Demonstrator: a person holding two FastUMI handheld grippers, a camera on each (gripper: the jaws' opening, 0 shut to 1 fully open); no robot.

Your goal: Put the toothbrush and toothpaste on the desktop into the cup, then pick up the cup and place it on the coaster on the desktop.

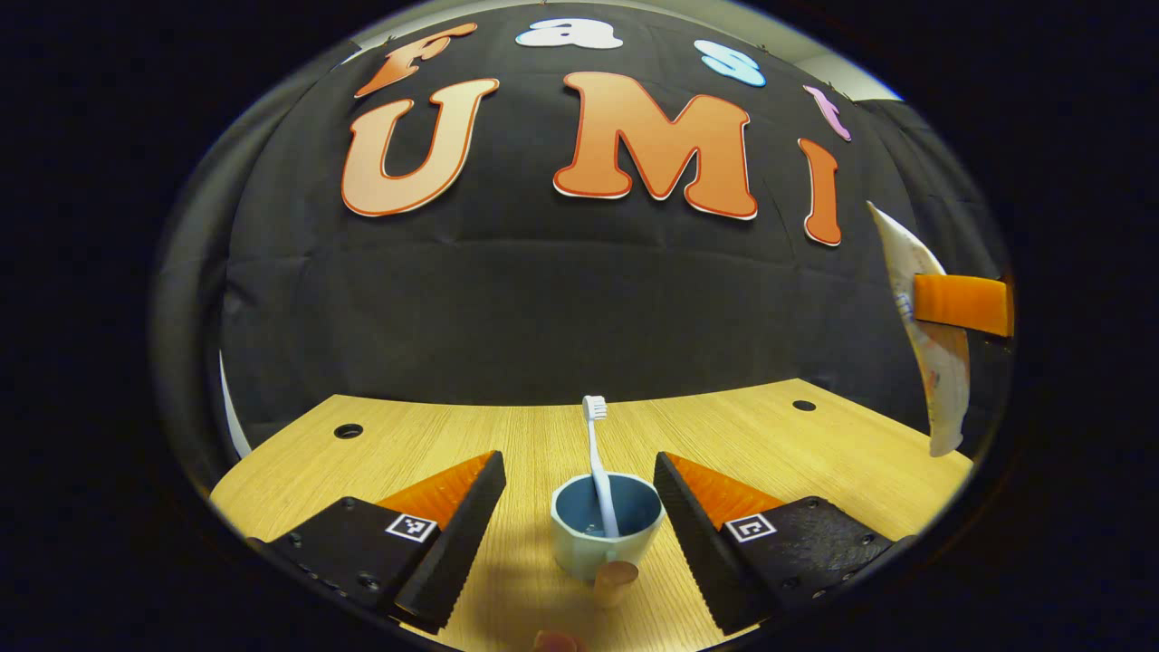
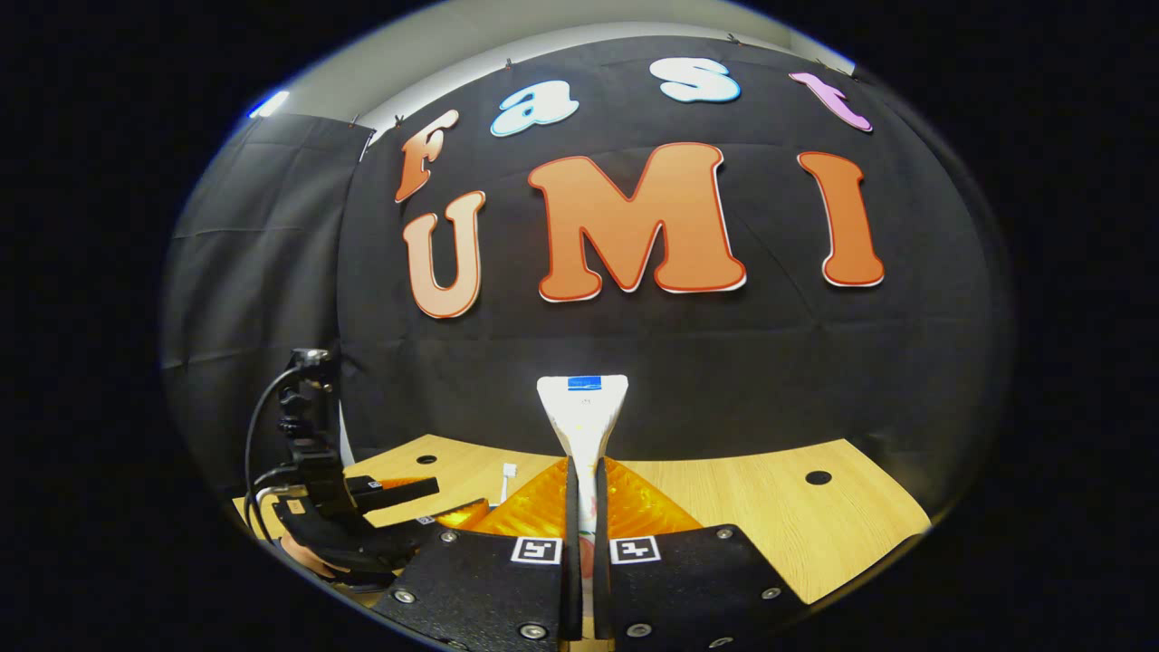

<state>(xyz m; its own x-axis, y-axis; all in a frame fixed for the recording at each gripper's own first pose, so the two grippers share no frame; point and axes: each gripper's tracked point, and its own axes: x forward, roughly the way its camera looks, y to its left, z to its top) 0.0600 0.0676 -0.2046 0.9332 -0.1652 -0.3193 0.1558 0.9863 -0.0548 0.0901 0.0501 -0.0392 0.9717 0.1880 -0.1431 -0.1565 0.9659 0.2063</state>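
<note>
White toothbrush (image 1: 595, 453) stands in the blue-lined cup (image 1: 605, 534) between the spread left claw (image 1: 579, 516); right claw (image 2: 584, 507) pinches the white toothpaste tube (image 2: 582, 412) upright.

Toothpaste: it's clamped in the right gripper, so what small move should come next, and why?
Probably carry the toothpaste left over the cup and lower it in. The right gripper is shut on the tube and holds it upright above the desk; the toothbrush already stands in the cup, which sits between the open left gripper's fingers.
</note>
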